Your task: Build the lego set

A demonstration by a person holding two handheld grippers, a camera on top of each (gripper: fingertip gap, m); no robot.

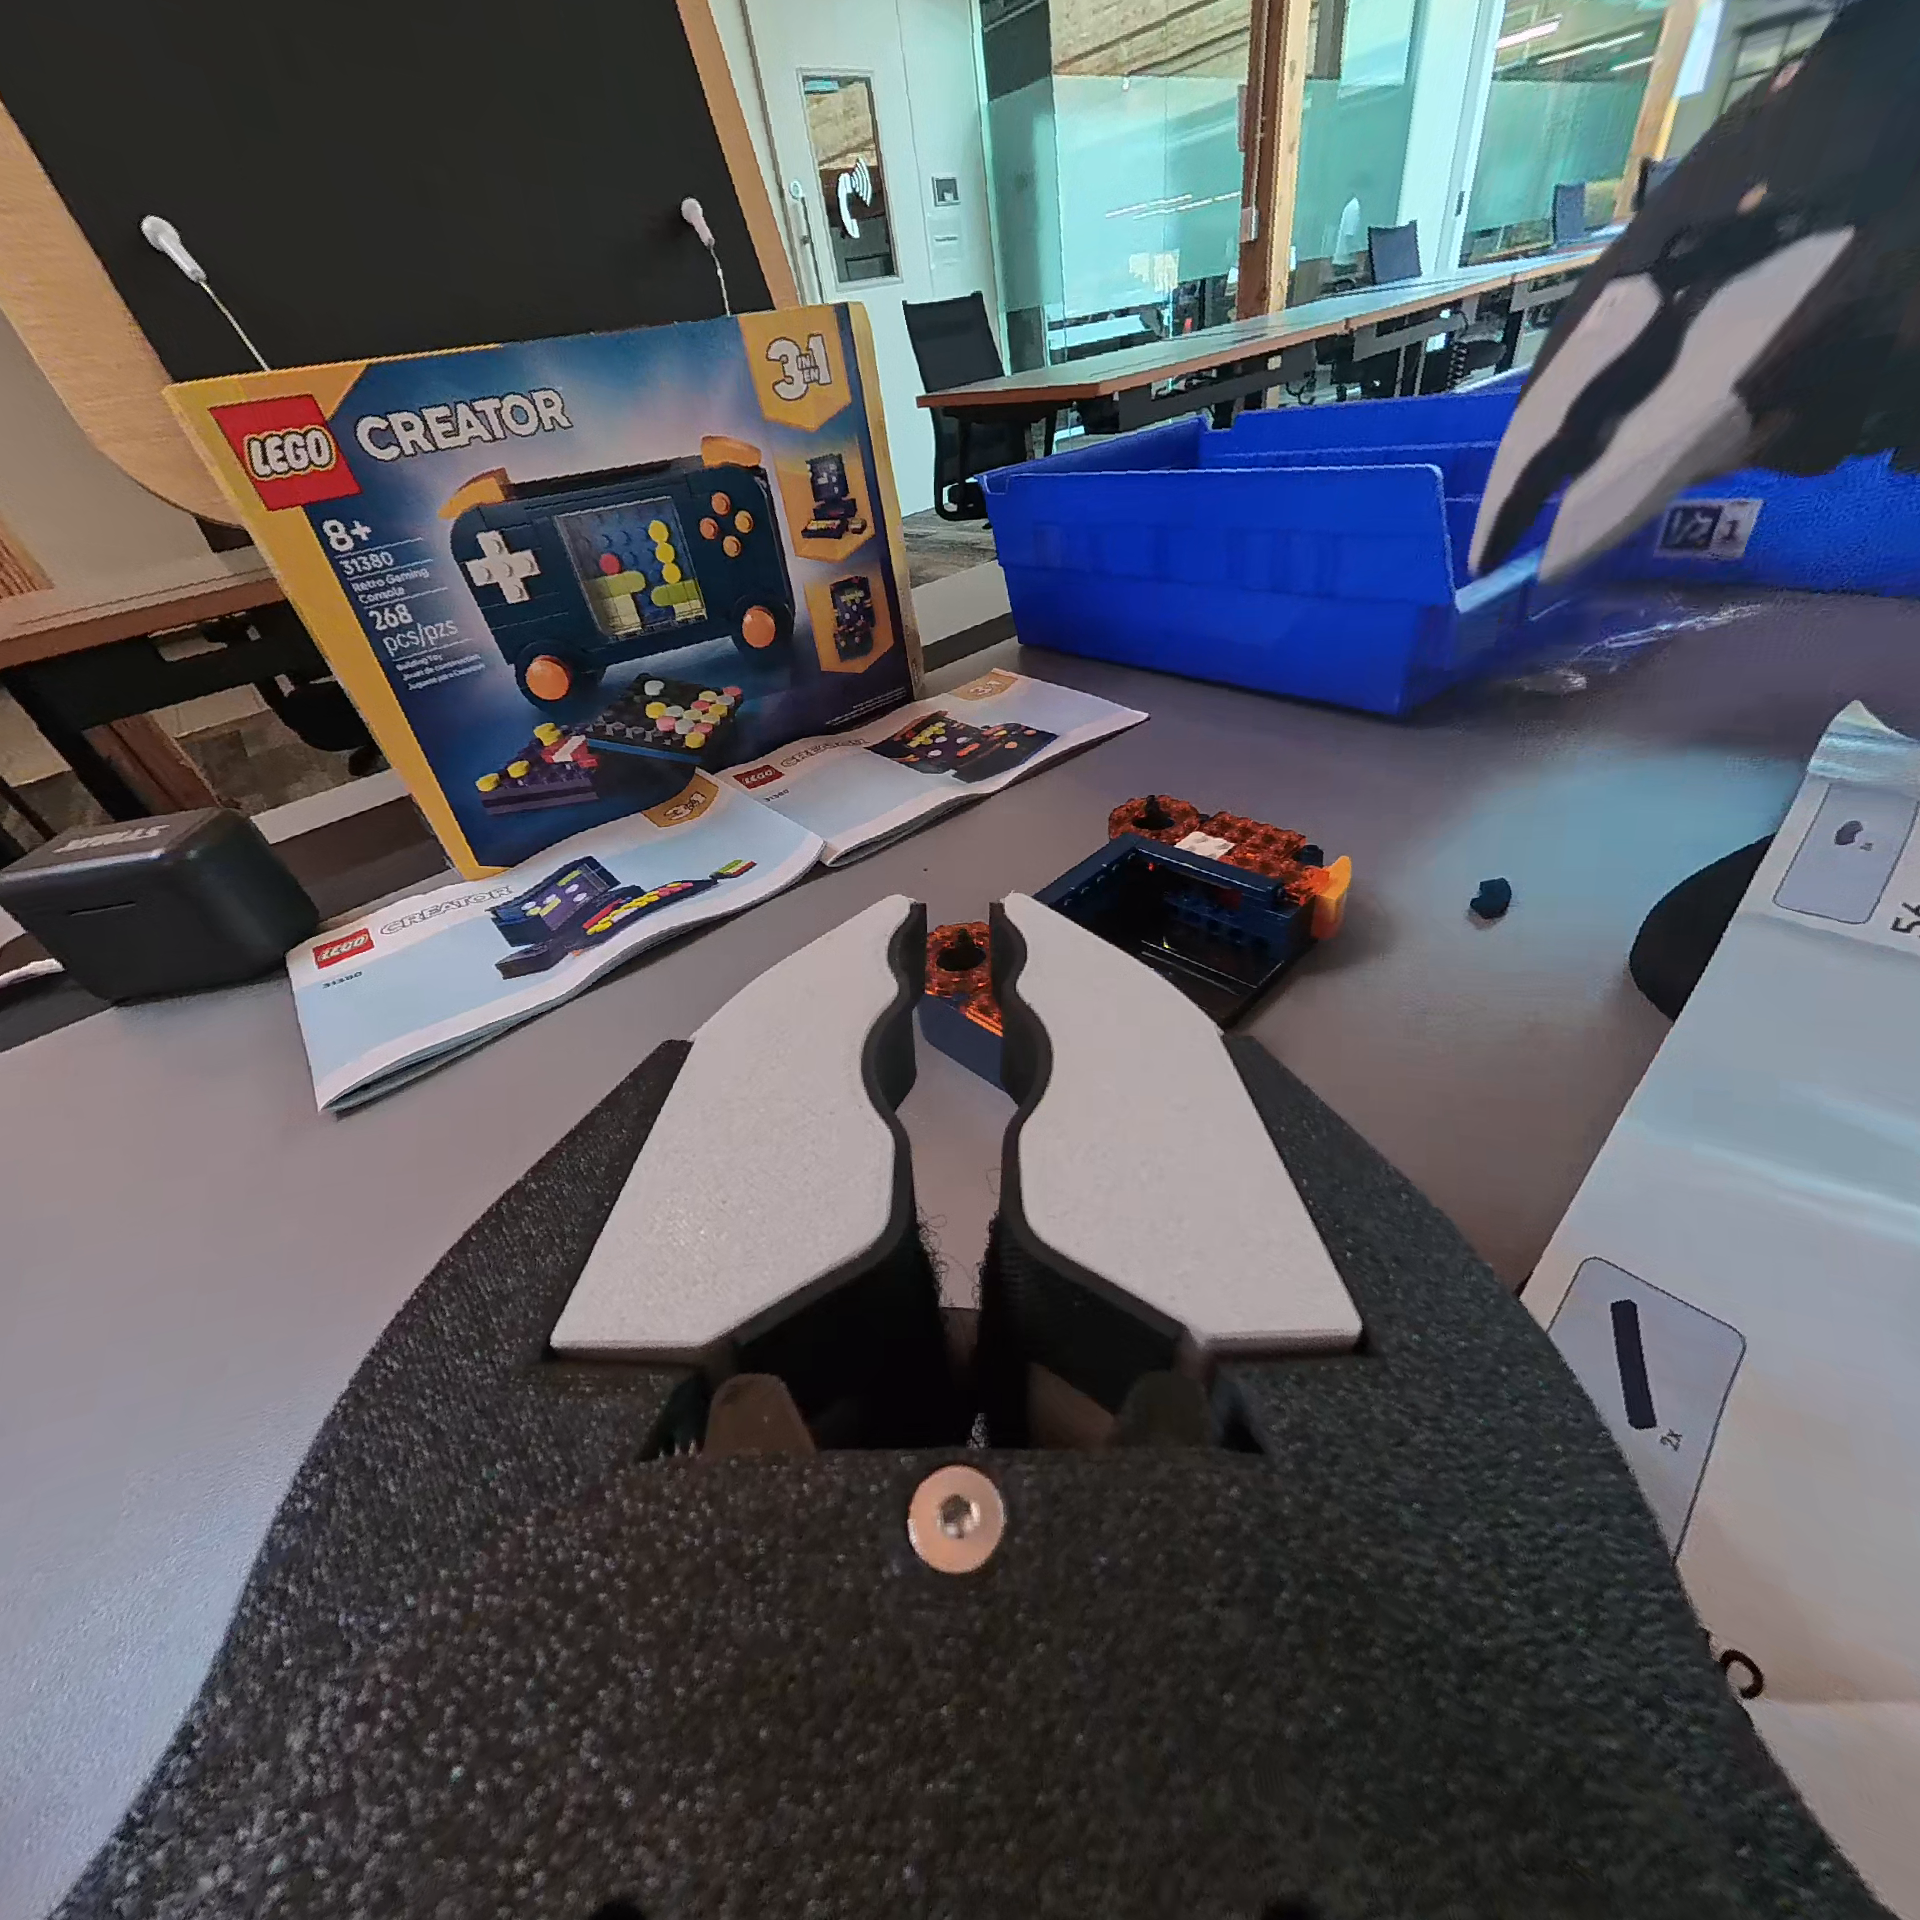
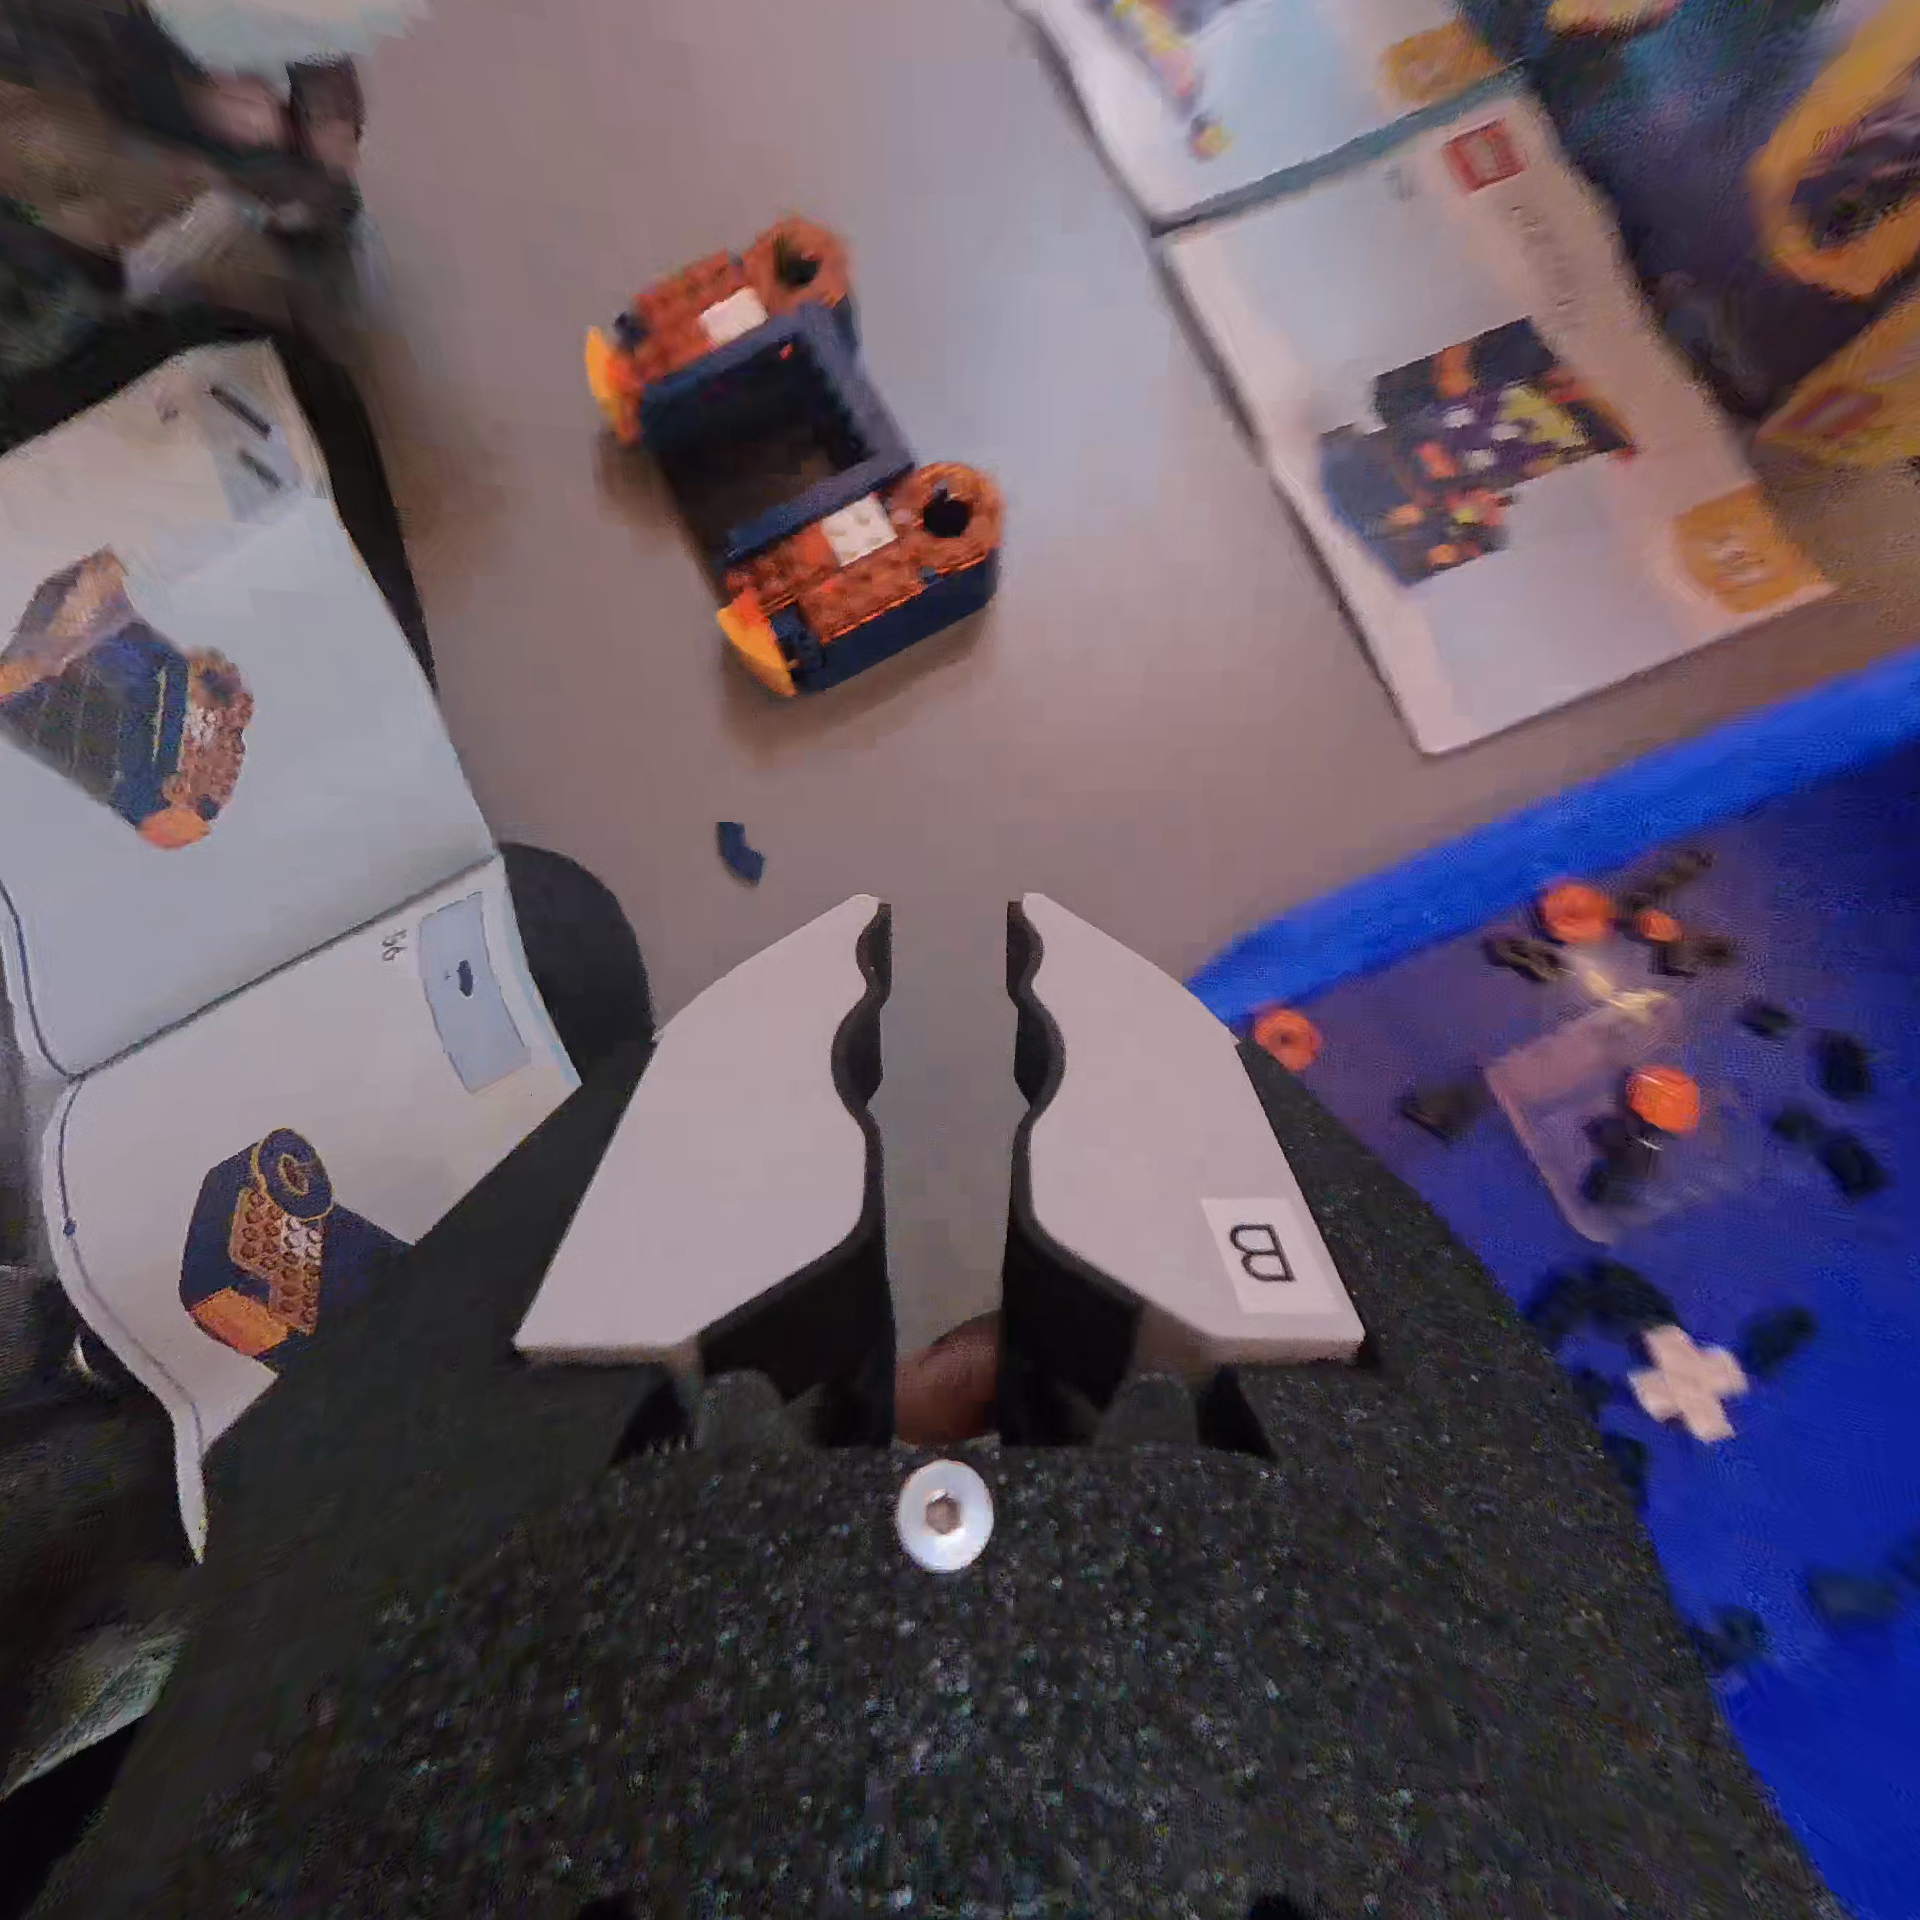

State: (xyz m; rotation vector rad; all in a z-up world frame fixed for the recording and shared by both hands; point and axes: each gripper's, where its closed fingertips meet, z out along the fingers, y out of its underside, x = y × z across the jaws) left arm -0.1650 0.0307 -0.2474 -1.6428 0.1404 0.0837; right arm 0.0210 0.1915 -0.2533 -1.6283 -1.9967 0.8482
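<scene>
Setting: an open-plan office or meeting area. Work surface is a plain grey table (image 1: 1403,748). Behind it stands a dark wall panel (image 1: 364,156) framed in light wood, with two small white microphones (image 1: 171,244) on thin stalks in front of it. Farther back, glass partitions (image 1: 1132,177) with wooden posts divide the floor; a door (image 1: 847,182) beside them carries a telephone pictogram, as on a call booth. Long wood-topped desks (image 1: 1195,358) run along the glass, with black office chairs (image 1: 951,343) drawn up to them. Ceiling strip lights reflect in the panes.
</scene>
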